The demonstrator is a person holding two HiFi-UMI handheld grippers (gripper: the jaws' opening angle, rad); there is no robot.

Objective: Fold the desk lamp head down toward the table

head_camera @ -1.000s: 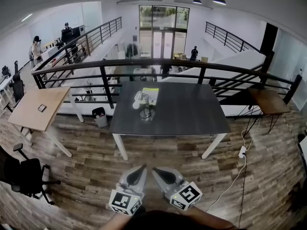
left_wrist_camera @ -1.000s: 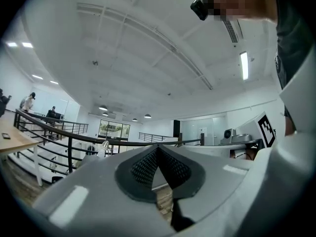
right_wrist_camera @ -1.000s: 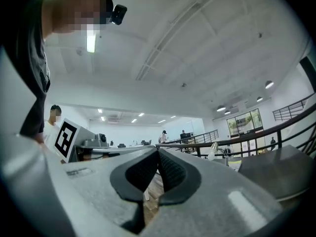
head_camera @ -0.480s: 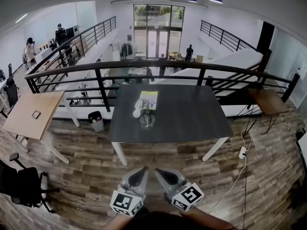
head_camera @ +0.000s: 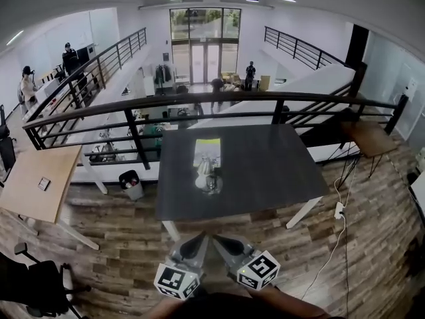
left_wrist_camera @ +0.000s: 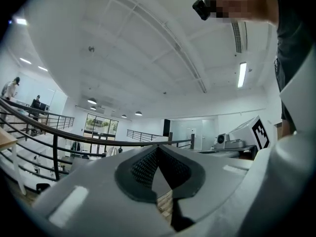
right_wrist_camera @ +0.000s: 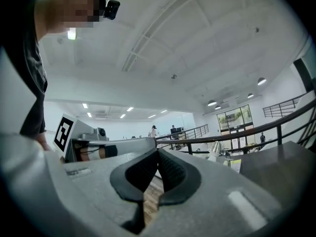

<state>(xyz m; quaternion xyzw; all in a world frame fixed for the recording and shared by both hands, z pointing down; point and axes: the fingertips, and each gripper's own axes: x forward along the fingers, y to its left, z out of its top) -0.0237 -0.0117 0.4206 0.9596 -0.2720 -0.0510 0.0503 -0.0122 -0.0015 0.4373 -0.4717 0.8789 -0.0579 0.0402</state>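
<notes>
A small desk lamp (head_camera: 207,178) with a pale head and a round base stands near the front left of the dark table (head_camera: 265,168), just in front of a yellow-green sheet (head_camera: 206,150). Both grippers hang over the wooden floor, short of the table's front edge and well apart from the lamp. My left gripper (head_camera: 199,239) and right gripper (head_camera: 218,241) point toward the table side by side. Each is shut, pads meeting at the tips with nothing between them, as the left gripper (left_wrist_camera: 157,147) and right gripper (right_wrist_camera: 158,150) show in their own views.
A black railing (head_camera: 199,102) runs right behind the table over a drop to a lower floor. A wooden desk (head_camera: 33,185) and a black office chair (head_camera: 30,291) stand at the left, a bin (head_camera: 129,183) by the table's left leg. A white cable with a power strip (head_camera: 339,211) lies at the right.
Both grippers and the head camera have come closer to the table, so the table and lamp sit nearer and lower in the picture. Both pairs of jaws have stayed shut.
</notes>
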